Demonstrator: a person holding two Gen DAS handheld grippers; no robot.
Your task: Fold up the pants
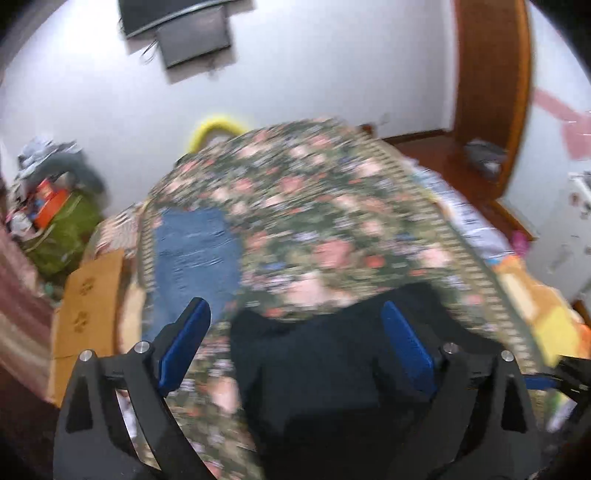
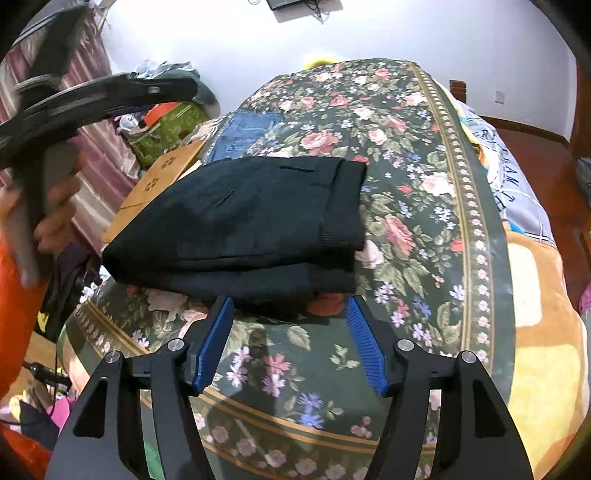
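The black pants (image 2: 240, 221) lie folded into a compact stack on the near left part of the bed (image 2: 424, 206). The left gripper (image 1: 295, 314) stands wide open above them, holding nothing. The right gripper (image 2: 290, 306) is open just short of the near edge. Folding looks finished; the next move is likely to pull back or tidy the stack.

Count from my two cams: one folded pair of black pants (image 2: 240, 218), one pair of blue jeans (image 2: 243, 134), one floral bedspread (image 2: 417, 206), one cardboard box (image 2: 162, 177), two dark wall screens (image 1: 184, 26). My two grippers: left (image 1: 295, 332), right (image 2: 291, 332).
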